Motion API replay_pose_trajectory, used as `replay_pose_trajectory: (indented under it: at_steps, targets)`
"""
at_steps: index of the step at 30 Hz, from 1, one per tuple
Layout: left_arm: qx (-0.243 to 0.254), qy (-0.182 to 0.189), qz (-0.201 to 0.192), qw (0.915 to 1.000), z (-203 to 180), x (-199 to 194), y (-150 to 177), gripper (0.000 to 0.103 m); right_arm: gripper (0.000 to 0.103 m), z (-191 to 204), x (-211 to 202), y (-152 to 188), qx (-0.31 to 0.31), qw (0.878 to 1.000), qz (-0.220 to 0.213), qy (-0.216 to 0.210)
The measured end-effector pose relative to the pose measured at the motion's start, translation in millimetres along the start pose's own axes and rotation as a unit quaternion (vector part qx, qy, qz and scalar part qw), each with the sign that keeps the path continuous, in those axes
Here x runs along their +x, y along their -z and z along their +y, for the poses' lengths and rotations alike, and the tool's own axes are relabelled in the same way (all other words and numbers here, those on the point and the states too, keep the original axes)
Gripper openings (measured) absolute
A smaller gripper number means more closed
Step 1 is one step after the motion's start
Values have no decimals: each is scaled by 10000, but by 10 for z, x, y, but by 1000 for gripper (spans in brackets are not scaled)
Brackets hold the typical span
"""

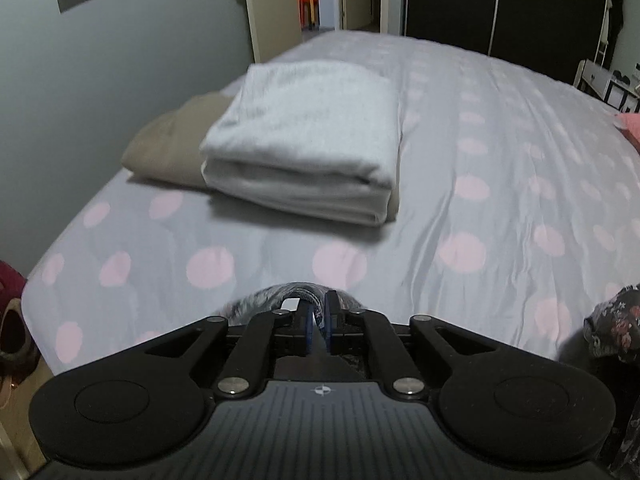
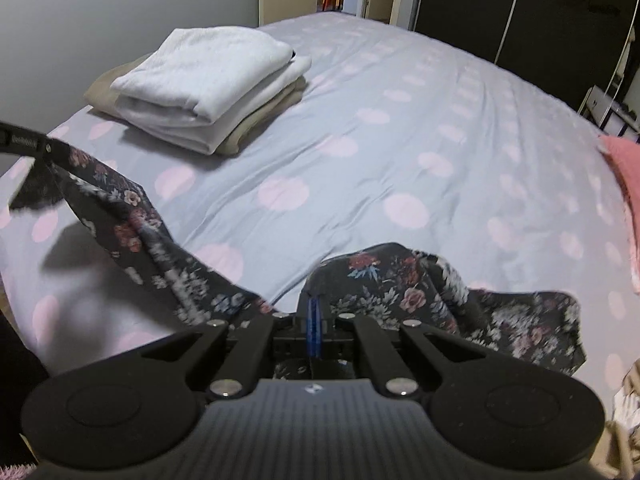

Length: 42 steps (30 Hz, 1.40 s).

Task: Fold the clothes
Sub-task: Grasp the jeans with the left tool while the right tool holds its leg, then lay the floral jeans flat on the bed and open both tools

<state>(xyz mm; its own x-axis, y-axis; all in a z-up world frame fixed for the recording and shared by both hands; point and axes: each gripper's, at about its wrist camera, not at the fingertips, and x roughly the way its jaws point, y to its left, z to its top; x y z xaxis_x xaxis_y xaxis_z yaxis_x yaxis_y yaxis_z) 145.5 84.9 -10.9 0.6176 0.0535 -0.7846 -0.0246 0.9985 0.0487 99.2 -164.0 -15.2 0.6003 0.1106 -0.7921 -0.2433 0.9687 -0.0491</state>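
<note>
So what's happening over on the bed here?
A person is folding laundry with two handheld grippers. The left gripper and the right gripper each pinch an edge of a dark floral garment, holding it stretched out over the polka-dot bed sheet. Further back a white folded garment sits on a tan folded one, already done. A pink item lies at the bed's right edge.

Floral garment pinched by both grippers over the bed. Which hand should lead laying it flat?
Left, probably. The left gripper holds the floral garment out taut above open bedsheet. The right gripper is buried in bunched fabric at the near edge.
</note>
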Motion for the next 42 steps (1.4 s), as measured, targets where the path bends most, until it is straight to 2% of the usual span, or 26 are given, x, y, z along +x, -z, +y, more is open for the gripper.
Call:
replay_pose_trajectory:
  at_steps: [2, 6, 8, 12, 16, 25, 34, 42]
  targets:
    - [9, 43, -53, 10000, 40, -29, 37, 24, 7, 6, -23, 27, 16, 10000, -8, 3]
    - [58, 200, -225, 9995, -2, -140, 14, 35, 12, 91, -101, 92, -66, 9999, -91, 95]
    - [114, 323, -360, 9988, -69, -231, 5, 47, 12, 96, -120, 95, -94, 9998, -119, 124]
    - [323, 584, -464, 9967, -308, -322, -19, 47, 14, 84, -182, 123, -141, 9995, -165, 227]
    - [541, 907, -426, 9935, -593, -336, -27, 48, 26, 33, -256, 172, -132, 9993, -192, 309]
    - [1251, 1314, -251, 9831, -1356, -241, 58, 49, 27, -295, -367, 365, 94, 9980, -73, 622]
    - [1798, 1567, -32, 9711, -2003, -127, 161, 49, 34, -851, -380, 693, 399, 9930, 281, 1080]
    - [2205, 1591, 101, 9623, -2439, -25, 265, 49, 41, -1512, -317, 1160, 779, 9811, 784, 1587]
